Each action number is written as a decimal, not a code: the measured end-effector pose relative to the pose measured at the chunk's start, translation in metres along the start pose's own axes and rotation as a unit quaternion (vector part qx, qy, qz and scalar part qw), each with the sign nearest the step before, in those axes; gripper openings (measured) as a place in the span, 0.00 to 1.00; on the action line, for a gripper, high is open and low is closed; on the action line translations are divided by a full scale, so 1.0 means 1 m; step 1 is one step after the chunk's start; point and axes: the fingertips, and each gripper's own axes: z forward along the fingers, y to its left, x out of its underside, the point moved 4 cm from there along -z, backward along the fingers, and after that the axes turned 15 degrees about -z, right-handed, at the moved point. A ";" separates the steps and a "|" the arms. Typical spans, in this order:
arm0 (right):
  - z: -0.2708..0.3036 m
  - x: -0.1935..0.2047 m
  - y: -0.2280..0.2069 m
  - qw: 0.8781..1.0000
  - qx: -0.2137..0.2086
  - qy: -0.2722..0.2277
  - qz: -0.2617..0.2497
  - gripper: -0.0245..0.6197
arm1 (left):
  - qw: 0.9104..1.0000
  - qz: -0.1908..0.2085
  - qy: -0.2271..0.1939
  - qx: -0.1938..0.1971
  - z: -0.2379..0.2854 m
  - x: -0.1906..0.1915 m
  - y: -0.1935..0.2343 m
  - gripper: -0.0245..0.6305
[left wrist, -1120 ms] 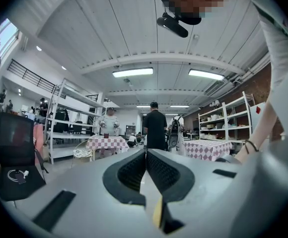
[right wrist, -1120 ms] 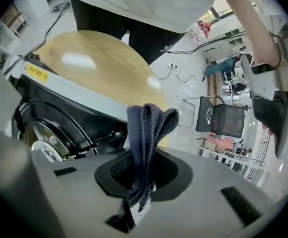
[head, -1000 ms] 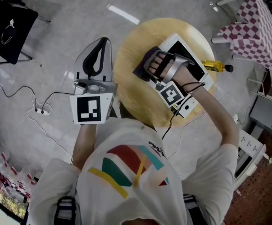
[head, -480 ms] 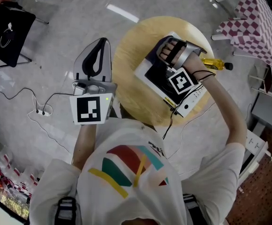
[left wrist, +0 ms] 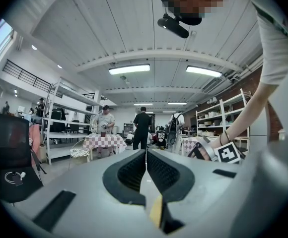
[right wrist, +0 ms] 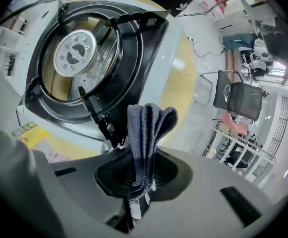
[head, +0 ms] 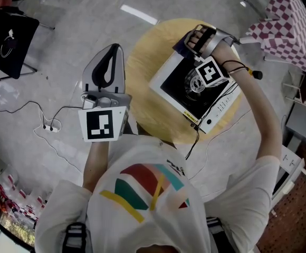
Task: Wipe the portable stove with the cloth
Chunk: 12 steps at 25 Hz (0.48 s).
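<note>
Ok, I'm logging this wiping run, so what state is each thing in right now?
White portable stove with black top: flat on the round wooden table, burner uncovered.
Dark blue folded cloth: clamped, by the stove's far corner.
Right gripper: shut on the cloth.
Left gripper: jaws together, empty, beside the table.
</note>
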 end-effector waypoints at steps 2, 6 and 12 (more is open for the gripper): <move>0.005 0.010 0.009 1.000 -0.015 0.009 -0.007 0.09 | 1.000 0.001 0.000 0.001 0.003 0.000 -0.001 0.05; 0.015 0.021 0.034 0.999 -0.043 0.013 -0.015 0.09 | 1.000 0.002 0.001 0.004 0.008 0.001 -0.004 0.05; 0.020 0.030 0.046 0.998 -0.051 0.028 0.011 0.09 | 1.000 0.005 0.002 0.011 0.012 0.000 -0.013 0.05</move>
